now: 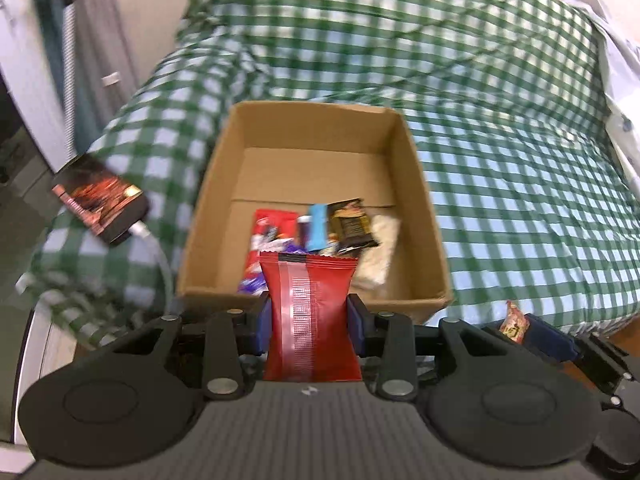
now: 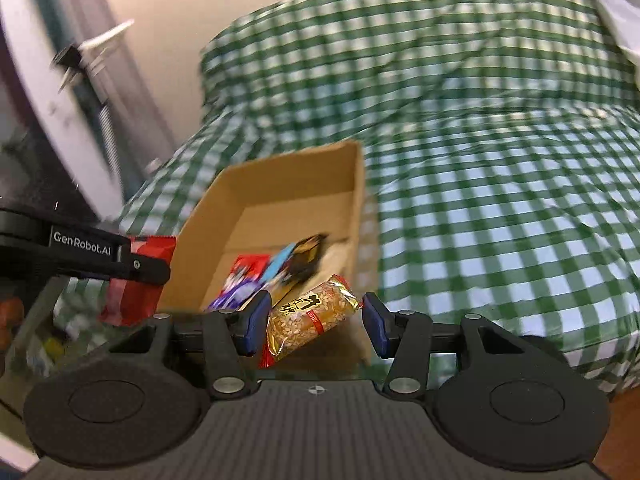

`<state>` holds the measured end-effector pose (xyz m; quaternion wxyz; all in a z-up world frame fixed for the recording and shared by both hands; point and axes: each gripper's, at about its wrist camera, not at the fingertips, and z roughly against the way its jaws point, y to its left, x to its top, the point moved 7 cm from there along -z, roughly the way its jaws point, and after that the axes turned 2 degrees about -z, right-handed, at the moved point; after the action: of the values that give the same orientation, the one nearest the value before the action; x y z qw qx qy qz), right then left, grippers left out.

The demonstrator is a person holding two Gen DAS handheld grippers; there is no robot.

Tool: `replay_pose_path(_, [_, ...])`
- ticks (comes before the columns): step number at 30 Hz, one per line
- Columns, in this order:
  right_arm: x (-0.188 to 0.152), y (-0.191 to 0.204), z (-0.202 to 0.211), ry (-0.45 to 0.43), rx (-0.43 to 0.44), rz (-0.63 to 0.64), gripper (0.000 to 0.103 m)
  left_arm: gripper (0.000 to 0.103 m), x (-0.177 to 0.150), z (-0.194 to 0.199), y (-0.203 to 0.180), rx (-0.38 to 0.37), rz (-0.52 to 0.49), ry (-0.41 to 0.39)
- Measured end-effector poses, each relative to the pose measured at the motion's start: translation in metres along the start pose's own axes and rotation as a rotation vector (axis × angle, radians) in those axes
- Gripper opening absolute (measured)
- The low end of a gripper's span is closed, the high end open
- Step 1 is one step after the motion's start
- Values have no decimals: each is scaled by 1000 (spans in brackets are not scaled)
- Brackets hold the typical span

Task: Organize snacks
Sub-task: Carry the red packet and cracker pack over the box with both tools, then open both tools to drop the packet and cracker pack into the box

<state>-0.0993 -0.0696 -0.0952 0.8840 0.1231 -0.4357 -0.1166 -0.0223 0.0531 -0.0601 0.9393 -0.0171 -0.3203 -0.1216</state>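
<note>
An open cardboard box [image 1: 420,184] sits on the green checked cloth and holds several snack packets [image 1: 320,232]. My left gripper [image 1: 311,320] is shut on a red snack packet [image 1: 310,320], held upright just before the box's near wall. In the right wrist view, my right gripper [image 2: 314,322] has its jaws wider than the golden sesame snack packet [image 2: 310,316] lying tilted between them; the packet touches the left pad, with a gap at the right pad. The box [image 2: 280,184] lies just ahead of it. The left gripper with the red packet [image 2: 132,280] shows at the left.
A phone [image 1: 100,204] with a white cable lies on the cloth left of the box. The checked cloth [image 1: 520,200] spreads to the right and behind. White bags [image 1: 616,92] sit at the far right. A white cabinet stands at the far left.
</note>
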Motion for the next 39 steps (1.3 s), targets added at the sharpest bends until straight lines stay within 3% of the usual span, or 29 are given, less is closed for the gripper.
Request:
replay_pose_path(7, [-3,26,1,13,-27,90,52,42,-13,2,31,-3,45,-12])
replay_pose_path(19, [13,31,-26,45,-61,111,52,42,14,-45,29,-23,57,26])
replay_pose_path(37, [70,19,-142,72,-60,111,52,44,91,-143,35,19,12,62])
replay_pose_path(38, [72,18,-149,74,-56,107,53,47,95,-148,35,27,3,58])
replay_pose_path(39, [75,16,-157,75,-46,100,54,65,98,-153,36,38,-4,50])
